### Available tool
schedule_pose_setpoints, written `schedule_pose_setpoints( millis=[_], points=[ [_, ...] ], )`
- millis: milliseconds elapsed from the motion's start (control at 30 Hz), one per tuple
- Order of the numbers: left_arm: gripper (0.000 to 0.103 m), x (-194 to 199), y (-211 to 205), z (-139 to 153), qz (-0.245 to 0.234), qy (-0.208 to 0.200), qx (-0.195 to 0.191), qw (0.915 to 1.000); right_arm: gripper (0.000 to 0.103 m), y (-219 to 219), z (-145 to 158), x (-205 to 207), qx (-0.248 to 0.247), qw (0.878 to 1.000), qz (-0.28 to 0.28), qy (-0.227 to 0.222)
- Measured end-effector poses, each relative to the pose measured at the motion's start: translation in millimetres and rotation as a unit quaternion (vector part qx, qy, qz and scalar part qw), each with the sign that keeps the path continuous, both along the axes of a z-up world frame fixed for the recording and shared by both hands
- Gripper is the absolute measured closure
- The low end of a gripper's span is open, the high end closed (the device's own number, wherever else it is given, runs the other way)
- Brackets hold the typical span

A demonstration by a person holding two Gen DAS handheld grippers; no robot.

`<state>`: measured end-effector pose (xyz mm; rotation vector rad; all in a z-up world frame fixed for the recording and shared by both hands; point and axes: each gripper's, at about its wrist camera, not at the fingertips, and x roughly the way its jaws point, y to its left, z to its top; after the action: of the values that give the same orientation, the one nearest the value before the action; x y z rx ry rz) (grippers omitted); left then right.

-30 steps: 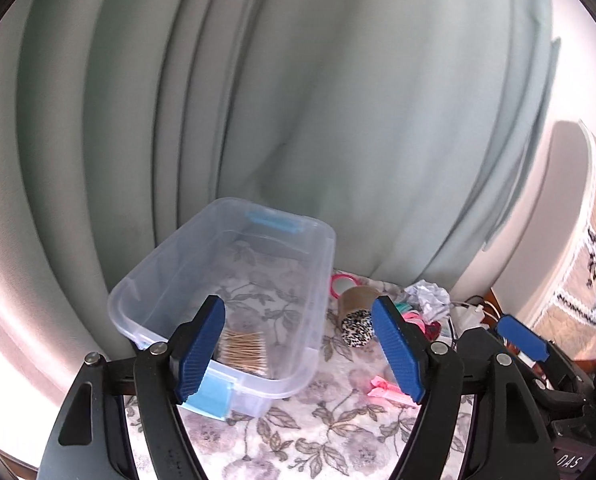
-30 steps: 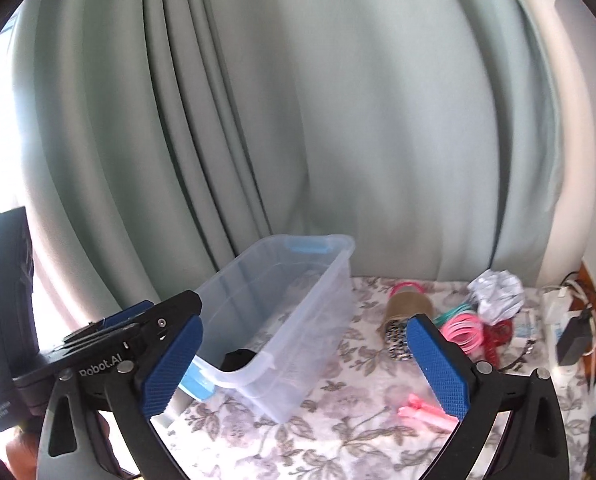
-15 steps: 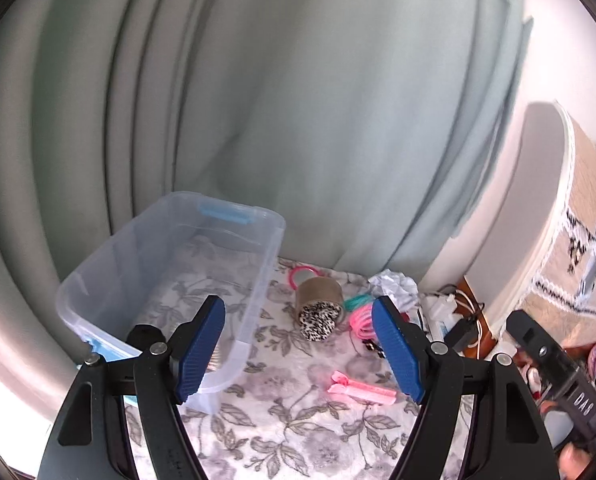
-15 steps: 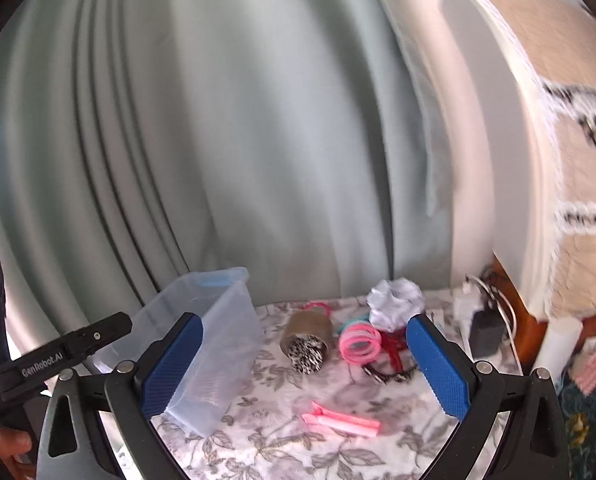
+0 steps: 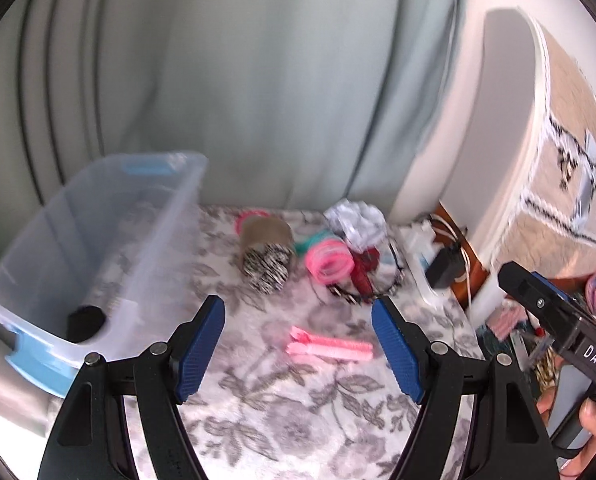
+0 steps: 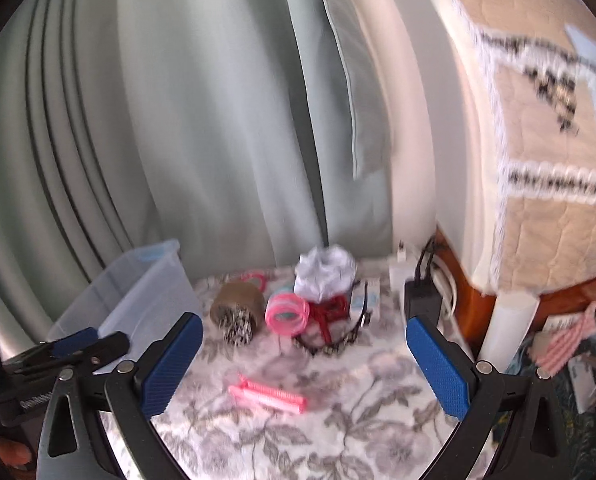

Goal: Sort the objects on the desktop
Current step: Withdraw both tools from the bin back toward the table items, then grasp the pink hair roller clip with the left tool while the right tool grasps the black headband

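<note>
A pink hair clip (image 5: pixel 330 349) (image 6: pixel 266 397) lies on the floral cloth between the fingers of both views. Behind it sit a cardboard roll with a zebra-print band (image 5: pixel 263 258) (image 6: pixel 235 316), pink hair rings (image 5: pixel 330 266) (image 6: pixel 286 312), a white scrunchie (image 5: pixel 356 222) (image 6: pixel 325 270) and a dark headband (image 6: pixel 330 344). A clear plastic bin (image 5: pixel 97 248) (image 6: pixel 137 292) stands at the left with a black item (image 5: pixel 85 319) inside. My left gripper (image 5: pixel 298 344) is open above the clip. My right gripper (image 6: pixel 304 364) is open too, empty.
A grey-green curtain hangs behind the table. A white power strip with a black adapter (image 6: pixel 420 294) lies at the back right. A quilted bed edge (image 6: pixel 538 160) rises on the right. The right gripper's body (image 5: pixel 558 336) shows at the right of the left wrist view.
Both views have swung to the right, away from the bin and toward the pile of hair items. The pink clip now sits between the fingers of each gripper. Both stay open.
</note>
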<state>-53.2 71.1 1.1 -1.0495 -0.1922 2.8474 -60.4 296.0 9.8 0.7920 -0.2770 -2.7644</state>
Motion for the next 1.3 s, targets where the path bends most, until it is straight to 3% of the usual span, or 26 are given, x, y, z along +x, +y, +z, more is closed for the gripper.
schedule_pose_setpoints(
  millis=[267, 633, 900, 1133, 1300],
  points=[
    [0.026, -25, 17, -47, -0.011, -0.056, -0.007, 0.9983, 0.000, 4, -32, -20, -0.011, 0.998, 0.021, -0.062],
    [0.027, -59, 13, -111, -0.016, -0.133, 0.040, 0.9902, 0.000, 6, -68, -49, -0.026, 0.994, 0.023, -0.107],
    [0.027, -83, 6, -135, -0.002, -0.158, 0.072, 0.9848, 0.005, 3, -99, -77, -0.039, 0.988, 0.017, -0.146],
    [0.027, -97, 7, -147, -0.007, -0.171, 0.093, 0.9808, 0.019, 6, -124, -109, -0.061, 0.983, -0.005, -0.173],
    [0.027, -104, 8, -153, -0.015, -0.178, 0.110, 0.9776, 0.023, 6, -133, -126, -0.076, 0.980, -0.006, -0.181]
  ],
)
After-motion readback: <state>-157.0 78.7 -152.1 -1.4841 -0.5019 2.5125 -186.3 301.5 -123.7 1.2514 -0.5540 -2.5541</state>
